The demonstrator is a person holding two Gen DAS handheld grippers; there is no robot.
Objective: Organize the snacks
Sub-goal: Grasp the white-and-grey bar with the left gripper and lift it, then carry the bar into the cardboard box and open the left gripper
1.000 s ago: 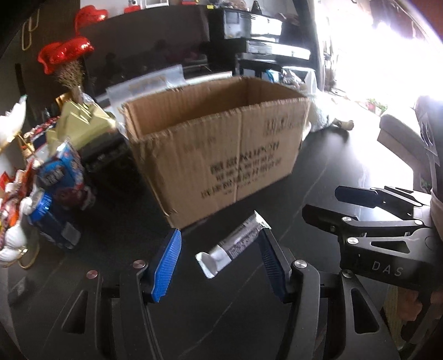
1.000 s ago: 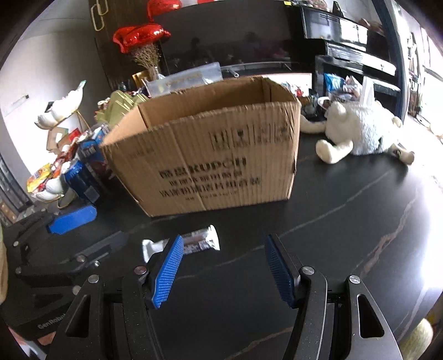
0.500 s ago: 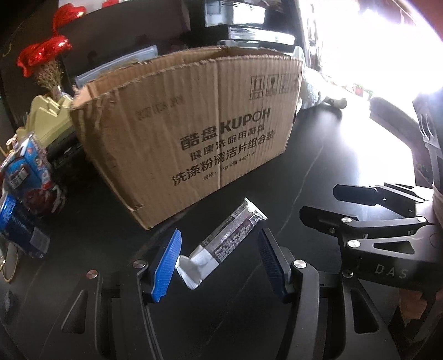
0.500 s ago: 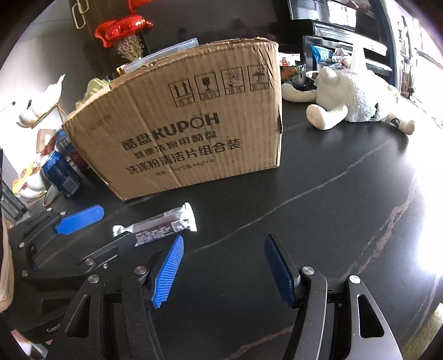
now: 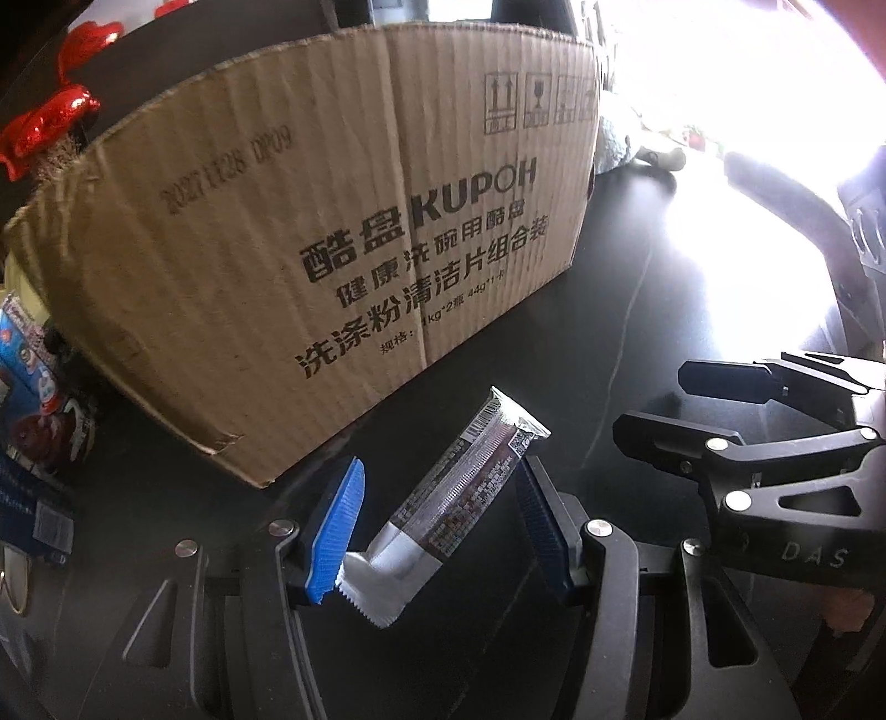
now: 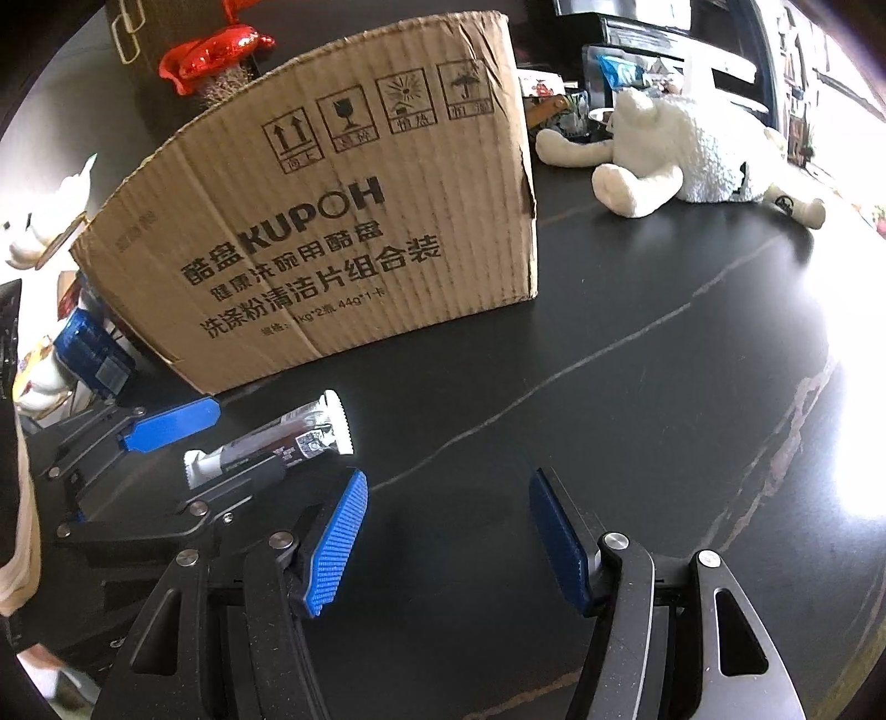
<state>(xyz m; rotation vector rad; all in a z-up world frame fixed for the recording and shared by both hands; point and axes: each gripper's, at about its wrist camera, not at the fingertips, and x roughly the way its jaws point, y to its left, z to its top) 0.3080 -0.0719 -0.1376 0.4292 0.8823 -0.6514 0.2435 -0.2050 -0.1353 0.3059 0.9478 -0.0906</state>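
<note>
While the left gripper (image 5: pixel 440 523) stands with its 2 blue-padded fingers spread apart, a silver-and-dark wrapped snack bar (image 5: pixel 462 495) lies diagonally between them on the black marbled table (image 6: pixel 637 387), its crimped near end touching the left pad (image 5: pixel 338 526). Just beyond stands a cardboard box (image 5: pixel 332 232) printed KUPOH. To the right, the right gripper (image 6: pixel 446 534) is likewise spread wide, holding nothing. A white plush toy (image 6: pixel 681 160) lies beside the box.

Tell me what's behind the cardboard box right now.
Past the cardboard box, the right wrist view shows red foil balloons over its top edge and a white plush toy off its right corner. The box wall hides its inside and anything directly behind it.
</note>
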